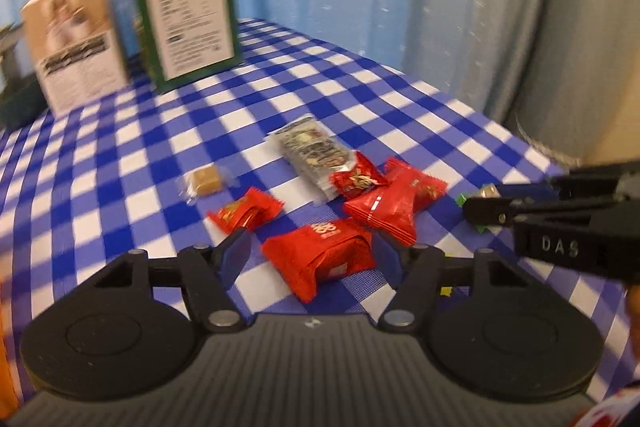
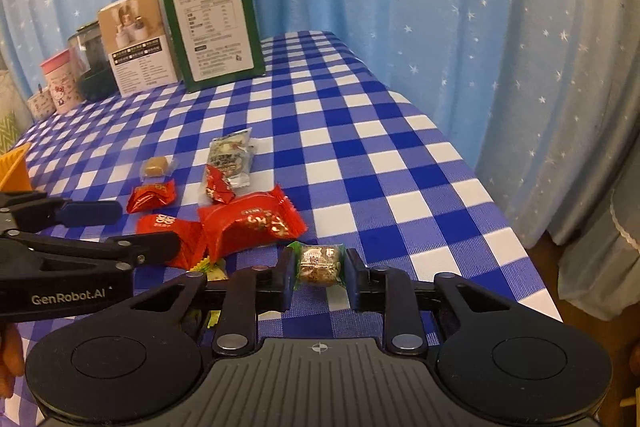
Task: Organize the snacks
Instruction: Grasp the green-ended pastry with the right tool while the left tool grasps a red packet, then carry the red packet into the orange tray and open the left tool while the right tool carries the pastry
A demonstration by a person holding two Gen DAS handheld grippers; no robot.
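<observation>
Right gripper point(image 2: 319, 269) is clamping the green-wrapped candy point(image 2: 319, 264). Left gripper point(image 1: 310, 259) jaws are hanging released around a red packet point(image 1: 320, 261), so I'd centre it before squeezing.

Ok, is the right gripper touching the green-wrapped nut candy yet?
Touching. In the right wrist view, the right gripper has both pads pressed against the sides of the green-wrapped nut candy, no gap either side.

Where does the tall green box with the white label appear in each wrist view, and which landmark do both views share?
Left wrist view: green box, blurred, upper left, standing at the table's far edge.
Right wrist view: green box, upper centre-left, standing beside a tan box.
Shared landmark: the clear-wrapped brown candy on the checked tablecloth.
</observation>
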